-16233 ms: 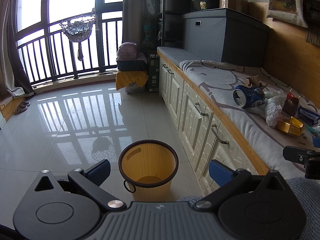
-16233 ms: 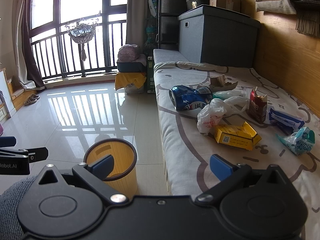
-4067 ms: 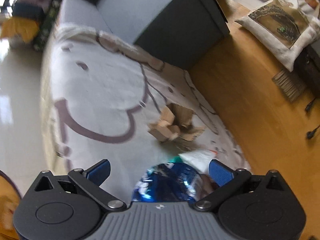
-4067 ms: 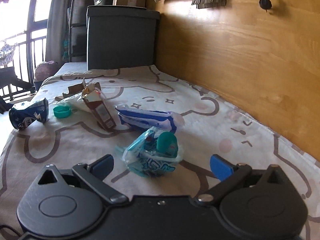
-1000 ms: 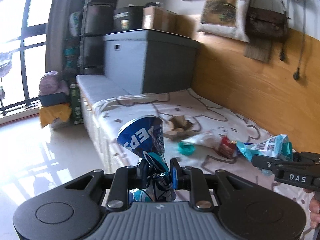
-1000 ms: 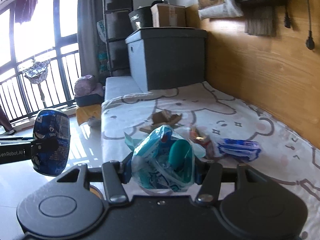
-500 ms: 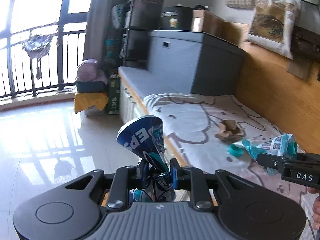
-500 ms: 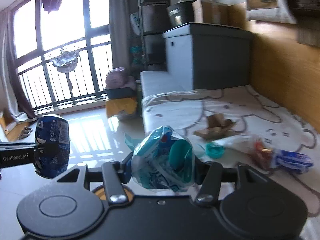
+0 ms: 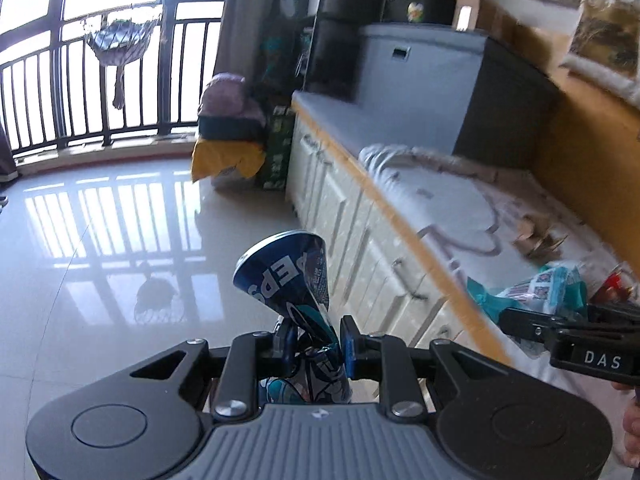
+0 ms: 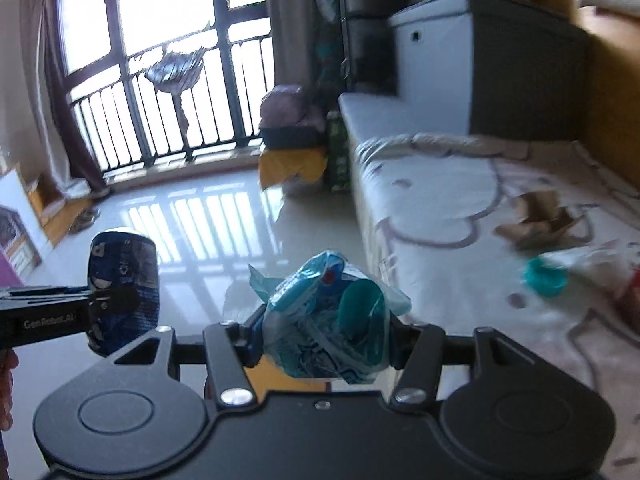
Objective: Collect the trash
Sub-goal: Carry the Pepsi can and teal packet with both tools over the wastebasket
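Observation:
My left gripper (image 9: 314,346) is shut on a crushed blue Pepsi can (image 9: 286,276) and holds it above the shiny floor beside the bench; the can also shows in the right wrist view (image 10: 122,280). My right gripper (image 10: 326,346) is shut on a crumpled teal snack wrapper (image 10: 324,328), also held over the floor; the wrapper shows at the right of the left wrist view (image 9: 540,290). A sliver of the yellow bin (image 10: 280,380) shows just under the right gripper. The rest of the bin is hidden.
On the bench mattress (image 10: 460,184) lie torn cardboard (image 10: 540,220), a teal cap (image 10: 546,278) and a red pack (image 10: 632,288). The cabinet fronts (image 9: 360,240) run beside the floor. A grey storage box (image 9: 420,80) and balcony rail (image 9: 80,92) stand farther off.
Both grippers have swung left and tilted down, away from the mattress toward the floor, each still holding its piece of trash.

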The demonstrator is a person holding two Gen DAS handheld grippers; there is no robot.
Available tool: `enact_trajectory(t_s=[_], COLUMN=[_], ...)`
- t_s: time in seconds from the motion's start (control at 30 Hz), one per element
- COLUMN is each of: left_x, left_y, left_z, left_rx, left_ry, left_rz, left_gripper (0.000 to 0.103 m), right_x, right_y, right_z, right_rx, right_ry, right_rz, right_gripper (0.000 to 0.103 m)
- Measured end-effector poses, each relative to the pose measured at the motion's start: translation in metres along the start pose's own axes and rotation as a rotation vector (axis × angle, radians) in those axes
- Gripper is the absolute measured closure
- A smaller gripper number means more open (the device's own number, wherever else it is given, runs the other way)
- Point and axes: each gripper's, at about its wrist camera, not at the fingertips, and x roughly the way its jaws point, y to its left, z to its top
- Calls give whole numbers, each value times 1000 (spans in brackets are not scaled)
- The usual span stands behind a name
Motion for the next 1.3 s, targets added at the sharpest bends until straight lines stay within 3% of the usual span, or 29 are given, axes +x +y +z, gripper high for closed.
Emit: enact_trajectory(t_s=[0.53,0.67,1.07,1.3], left_x=[121,155,239,275], left_y=[69,83,97,102], left_z=[-47,-56,-86,-99], left_rx=[-98,-111,-59,-51], left_ry=[181,232,347,401], left_rz=[24,37,12,-24], left_gripper=[79,79,79,79], right_x=[176,221,311,336], right_y=[29,30,53,75], right_z=[-53,-73,-118,-149], right_rx=[11,-10,-217,-401], right_ry=[260,359,533,595], right_rz=[84,104,200,245], right_gripper=[47,46,46,44])
